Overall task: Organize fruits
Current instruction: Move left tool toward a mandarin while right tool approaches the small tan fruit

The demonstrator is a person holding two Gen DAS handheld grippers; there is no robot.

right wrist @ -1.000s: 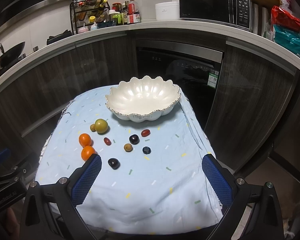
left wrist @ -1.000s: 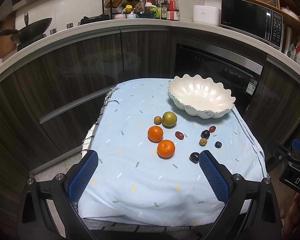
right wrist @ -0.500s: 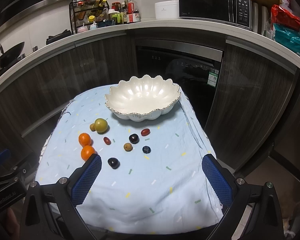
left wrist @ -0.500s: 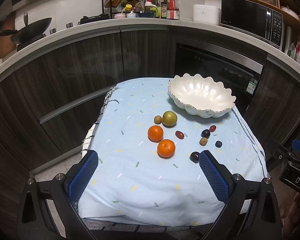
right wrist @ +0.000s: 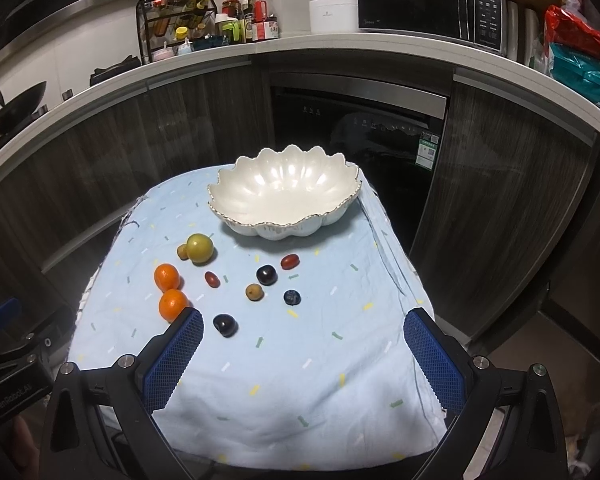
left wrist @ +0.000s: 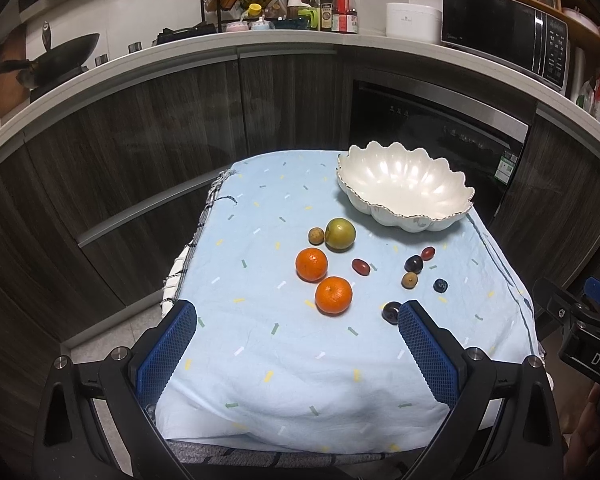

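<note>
Left tool (left wrist: 297, 322) spread wide, empty, above near edge of tabletop (left wrist: 284, 364). Right tool (right wrist: 303, 330) likewise wide apart, gripping nothing. White scalloped bowl (right wrist: 284, 200) at far side, empty. Fruits loose on blue cloth: two oranges (left wrist: 311, 265) touching, green fruit (left wrist: 340, 233) beside small brown one, dark plums (right wrist: 225, 325), red grapes scattered nearby.

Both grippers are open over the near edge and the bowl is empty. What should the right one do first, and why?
Probably ease the right gripper forward and down over the dark plum: it lies nearest, apart from other fruit, and the white scalloped bowl holds nothing.
</note>
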